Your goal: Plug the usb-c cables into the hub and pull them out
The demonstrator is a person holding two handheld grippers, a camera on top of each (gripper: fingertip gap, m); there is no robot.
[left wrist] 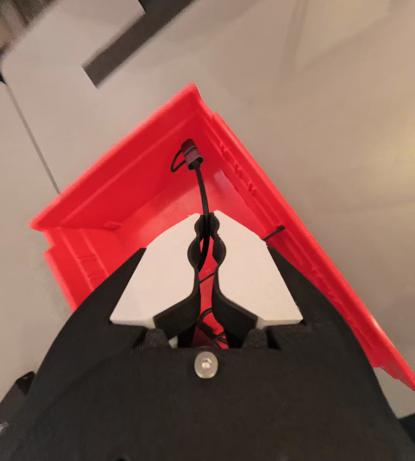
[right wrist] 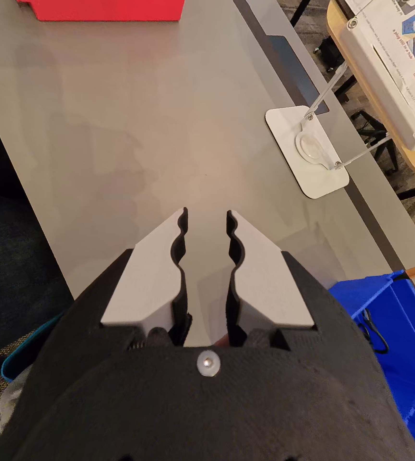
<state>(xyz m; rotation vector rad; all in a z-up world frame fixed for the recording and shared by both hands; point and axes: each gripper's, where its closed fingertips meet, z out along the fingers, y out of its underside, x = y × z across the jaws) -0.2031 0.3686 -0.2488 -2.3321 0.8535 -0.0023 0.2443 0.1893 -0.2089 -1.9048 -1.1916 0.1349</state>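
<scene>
My left gripper [left wrist: 207, 217] is pinching a thin black cable [left wrist: 203, 192] over the red bin [left wrist: 131, 189], its fingers pressed onto the cord; the plug [left wrist: 192, 154] is hanging beyond the tips near the bin's far corner. My right gripper [right wrist: 207, 212] is hovering over the grey table [right wrist: 116, 119], jaws spread and holding nothing (a blue bin [right wrist: 401, 324] is sitting just beside it).

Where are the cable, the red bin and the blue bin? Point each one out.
cable [left wrist: 202, 192]: left wrist view, on the black cord just above the shut fingertips.
red bin [left wrist: 136, 174]: left wrist view, on the inner face of its left wall.
blue bin [right wrist: 406, 331]: right wrist view, on its outer side wall.
</scene>
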